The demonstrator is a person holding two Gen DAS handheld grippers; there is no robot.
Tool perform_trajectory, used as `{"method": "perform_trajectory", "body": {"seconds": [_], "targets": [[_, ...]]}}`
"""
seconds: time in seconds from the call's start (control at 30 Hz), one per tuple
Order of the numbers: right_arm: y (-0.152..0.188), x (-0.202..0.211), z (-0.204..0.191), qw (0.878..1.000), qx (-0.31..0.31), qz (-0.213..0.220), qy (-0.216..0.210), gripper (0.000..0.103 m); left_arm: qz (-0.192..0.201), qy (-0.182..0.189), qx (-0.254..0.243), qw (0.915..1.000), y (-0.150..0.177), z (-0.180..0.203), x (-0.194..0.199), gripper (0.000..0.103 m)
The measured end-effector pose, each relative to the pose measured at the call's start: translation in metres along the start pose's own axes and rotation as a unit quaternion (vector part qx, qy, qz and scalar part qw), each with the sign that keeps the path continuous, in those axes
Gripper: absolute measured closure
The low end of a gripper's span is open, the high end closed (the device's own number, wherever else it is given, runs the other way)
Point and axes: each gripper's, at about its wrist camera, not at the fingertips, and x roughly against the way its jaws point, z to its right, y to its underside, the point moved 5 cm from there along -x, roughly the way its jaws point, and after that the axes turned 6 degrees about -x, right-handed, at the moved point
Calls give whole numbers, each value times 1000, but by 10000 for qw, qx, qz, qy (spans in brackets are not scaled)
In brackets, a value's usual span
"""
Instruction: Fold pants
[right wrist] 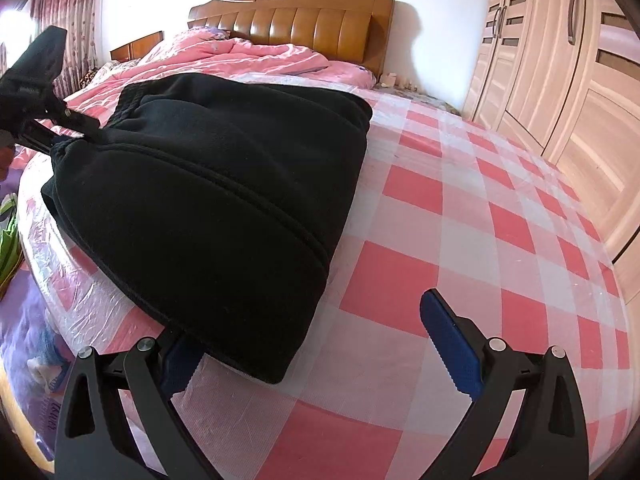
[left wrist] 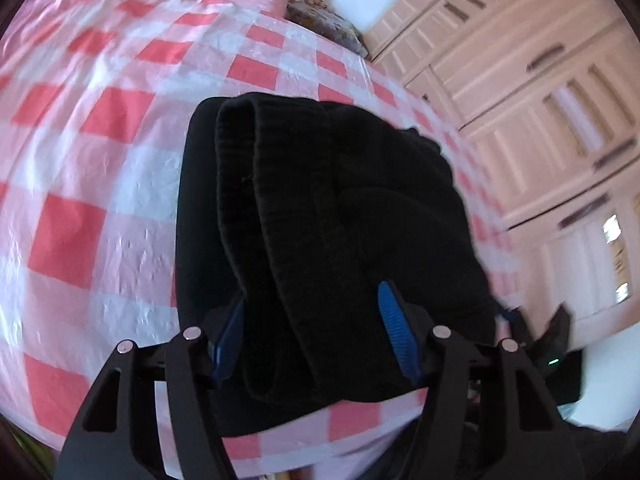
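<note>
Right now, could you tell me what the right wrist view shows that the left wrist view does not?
Only the right wrist view shows the wooden headboard, the pink quilt, the curtains and the right gripper, jaws wide, the pants' corner lying over its left finger.

Only the left wrist view shows the waistband end of the pants lying between the left gripper's parted blue pads.

Both show the folded black pants on the checked cover, and the wardrobe.

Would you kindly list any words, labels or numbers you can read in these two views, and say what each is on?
No text can be read with confidence.
Purple packet at the bed's edge: dark lettering, too blurred and turned sideways to read.
Black pants, checkered sheet, wardrobe: no print visible.
</note>
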Motion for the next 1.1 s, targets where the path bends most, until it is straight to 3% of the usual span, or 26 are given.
{"method": "perform_trajectory", "body": {"seconds": [0.07,0.13,0.2,0.27,0.37,0.5,0.63,0.77,0.87,0.9,0.93,0.97,1.0,1.07,1.1], "targets": [[-3,4,1,9998,-22,181,75,7,-15,43,160,9999,-1,-4,-13,33],[-6,6,2,9993,48,297,210,7,26,-15,135,9999,-4,-2,-16,38],[-3,1,0,9986,245,274,390,7,145,-130,201,9996,-6,1,-8,72],[-2,1,0,9980,328,348,404,7,302,-198,314,9989,-10,7,6,82],[-5,8,2,9972,329,488,455,7,801,-160,140,9966,-21,35,51,85],[-10,16,1,9972,233,628,334,7,1055,-284,-247,9937,-36,59,87,85],[-12,15,-4,9969,330,647,291,7,990,-417,152,9941,-32,22,83,86],[-5,-2,-6,9983,405,330,254,7,507,-319,907,9941,7,-45,31,85],[-4,-3,-9,9983,452,282,223,7,851,302,1280,9877,17,-64,23,78],[-3,0,-10,9985,497,198,154,7,879,315,1253,9877,18,-67,25,72],[-3,4,-10,9987,487,149,51,7,886,151,1229,9883,19,-66,27,65],[-3,11,-9,9987,465,148,-125,7,861,-235,1235,9883,21,-66,30,38],[-3,21,-8,9976,447,179,-496,7,845,-590,1186,9876,21,-64,34,19],[-9,45,3,9895,235,331,-1389,6,905,-1254,1002,9829,22,-53,48,17],[-14,50,9,9844,83,331,-1729,5,1093,-1845,960,9720,21,-46,63,17]]}}
